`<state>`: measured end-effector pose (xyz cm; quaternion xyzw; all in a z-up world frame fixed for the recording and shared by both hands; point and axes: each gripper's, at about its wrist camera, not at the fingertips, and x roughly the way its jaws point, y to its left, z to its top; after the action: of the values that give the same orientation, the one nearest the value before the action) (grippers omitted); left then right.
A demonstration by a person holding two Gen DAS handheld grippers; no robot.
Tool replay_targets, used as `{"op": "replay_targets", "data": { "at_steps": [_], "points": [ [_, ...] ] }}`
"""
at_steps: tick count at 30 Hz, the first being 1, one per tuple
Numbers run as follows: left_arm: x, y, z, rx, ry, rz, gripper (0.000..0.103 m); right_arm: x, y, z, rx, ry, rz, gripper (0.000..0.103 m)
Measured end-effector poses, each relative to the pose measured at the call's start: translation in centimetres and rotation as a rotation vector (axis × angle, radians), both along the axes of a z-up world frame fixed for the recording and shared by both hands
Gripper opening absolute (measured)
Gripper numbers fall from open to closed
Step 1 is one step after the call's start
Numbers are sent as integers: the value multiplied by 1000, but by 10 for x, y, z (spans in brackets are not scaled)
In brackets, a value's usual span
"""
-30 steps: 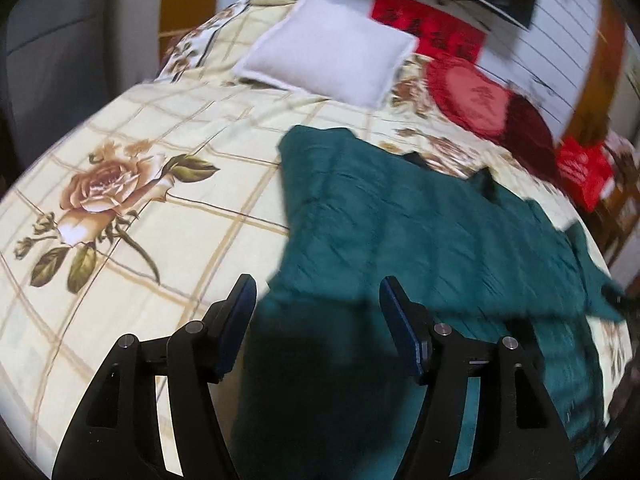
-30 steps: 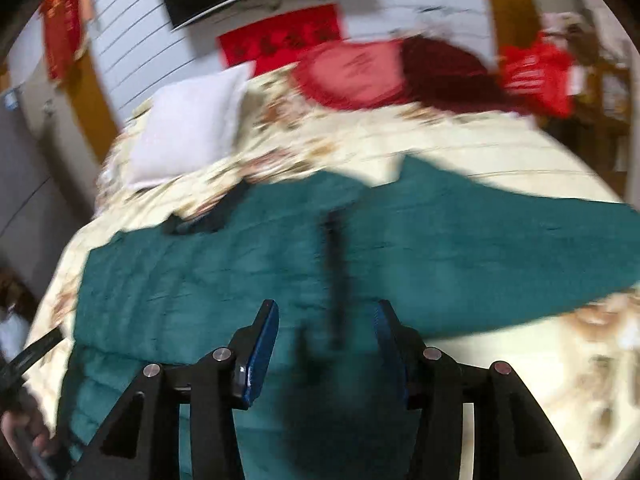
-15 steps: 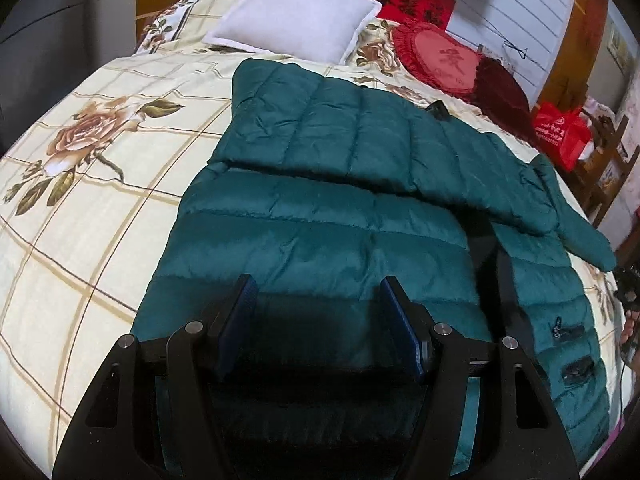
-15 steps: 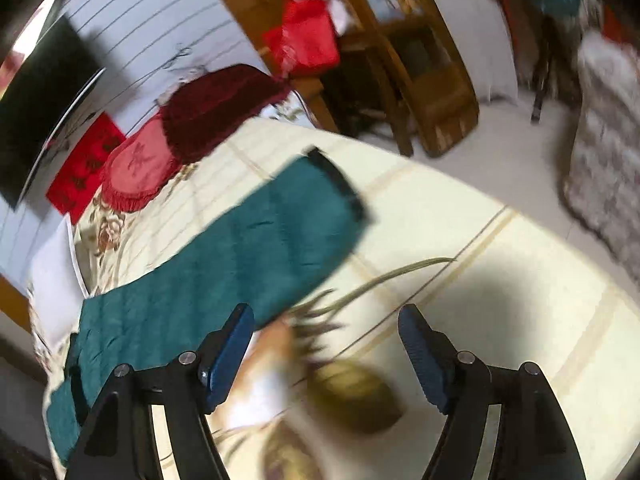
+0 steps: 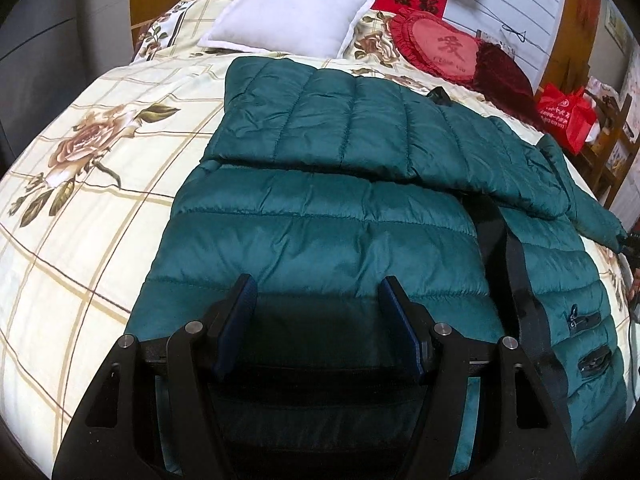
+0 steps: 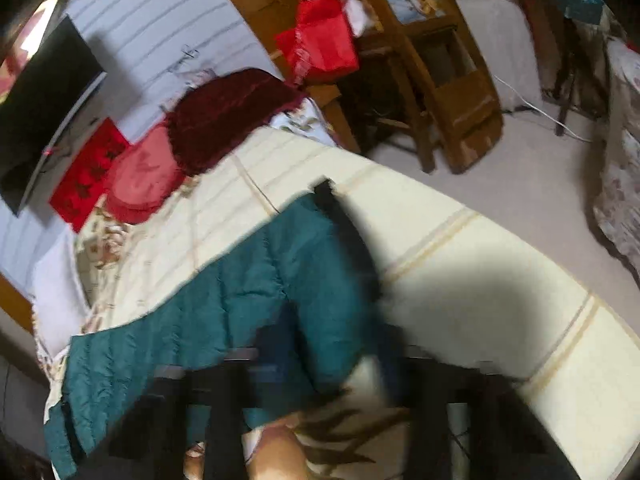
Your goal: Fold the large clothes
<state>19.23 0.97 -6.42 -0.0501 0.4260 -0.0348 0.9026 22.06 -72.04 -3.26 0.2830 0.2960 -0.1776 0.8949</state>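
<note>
A dark green puffer jacket [image 5: 320,216] lies spread on the bed, one sleeve folded across its upper part. My left gripper [image 5: 318,328] is open and empty, low over the jacket's hem. In the right wrist view the other green sleeve [image 6: 280,280] with a black cuff [image 6: 326,194] lies on the bedspread. My right gripper [image 6: 324,376] is blurred, its jaws wide apart and empty, just above that sleeve.
A floral cream bedspread [image 5: 80,200] covers the bed. A white pillow [image 5: 288,20], a red heart cushion [image 5: 436,48] and a dark red cushion [image 6: 228,112] lie at the head. A red bag [image 6: 320,44] and wooden chairs [image 6: 440,72] stand beside the bed.
My left gripper has stayed over the jacket hem, edging closer. My right gripper has swung from the jacket body out to the sleeve near the bed's edge and come lower over it.
</note>
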Motion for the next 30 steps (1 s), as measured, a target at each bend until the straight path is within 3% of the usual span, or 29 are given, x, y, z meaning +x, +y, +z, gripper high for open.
{"op": "replay_targets", "data": {
  "at_steps": [3, 9, 14, 19, 24, 30],
  "points": [
    [0, -1, 0, 1, 7, -2, 64, -6, 17, 10, -94, 7, 1, 15],
    [0, 0, 1, 2, 19, -1, 64, -27, 68, 56, -242, -8, 21, 14],
    [3, 3, 6, -15, 50, -2, 64, -44, 142, 109, -352, -52, 102, 13],
    [8, 6, 10, -20, 78, -10, 64, -55, 230, 144, -418, -118, 239, 12],
    [16, 12, 12, -27, 94, 0, 64, -51, 321, 145, -377, -188, 375, 12],
    [29, 24, 15, 22, 96, 48, 64, -29, 420, 99, -280, -196, 547, 12]
  ]
}}
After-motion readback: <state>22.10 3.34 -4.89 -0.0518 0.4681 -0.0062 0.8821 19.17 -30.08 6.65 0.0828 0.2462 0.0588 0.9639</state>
